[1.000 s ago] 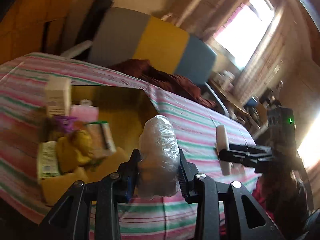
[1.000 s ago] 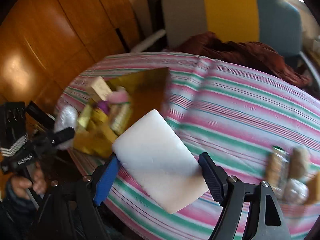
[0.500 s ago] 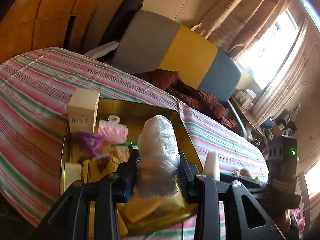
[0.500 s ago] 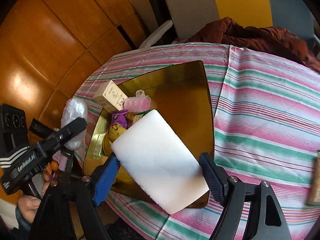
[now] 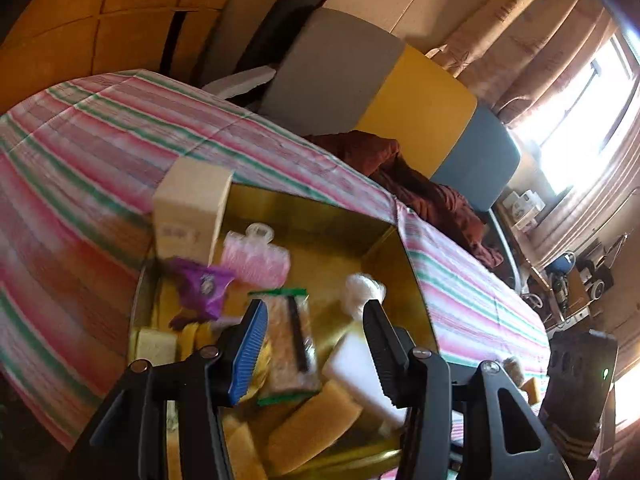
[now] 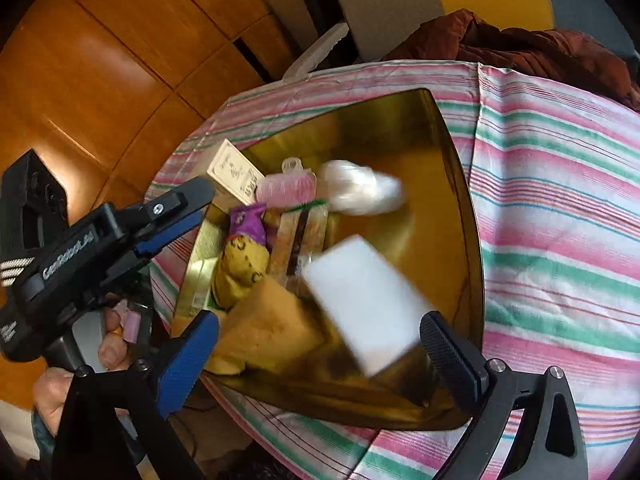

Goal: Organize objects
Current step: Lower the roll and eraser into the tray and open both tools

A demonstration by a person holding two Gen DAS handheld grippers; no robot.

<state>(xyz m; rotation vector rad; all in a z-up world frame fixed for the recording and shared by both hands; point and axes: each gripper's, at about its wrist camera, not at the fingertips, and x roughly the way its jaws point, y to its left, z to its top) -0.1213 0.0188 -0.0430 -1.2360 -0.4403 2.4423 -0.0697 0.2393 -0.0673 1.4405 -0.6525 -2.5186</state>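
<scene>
A gold tray [image 5: 412,264] [image 6: 460,160] sits on the striped tablecloth and holds several small items. My left gripper [image 5: 316,348] [image 6: 198,204] hovers over its near side, jaws opening, nothing between the pads. The plastic-wrapped bundle [image 5: 364,286] [image 6: 360,188] lies blurred inside the tray, clear of the fingers. My right gripper [image 6: 320,360] stands over the tray's near edge, jaws opening wide. The white block [image 6: 360,300] [image 5: 360,376] is blurred and tilted between and beyond its pads, touching neither.
In the tray are a cream box [image 5: 192,204], a pink roller [image 5: 256,256], a purple packet [image 5: 200,286], a clear snack pack [image 5: 288,344] and a yellow sponge [image 6: 268,328]. A grey, yellow and blue chair [image 5: 400,92] with a dark red cloth [image 6: 520,48] stands behind the table.
Both grippers moved in over the gold tray and opened. The plastic bundle left the left jaws and the white block left the right jaws; both dropped into the tray.
</scene>
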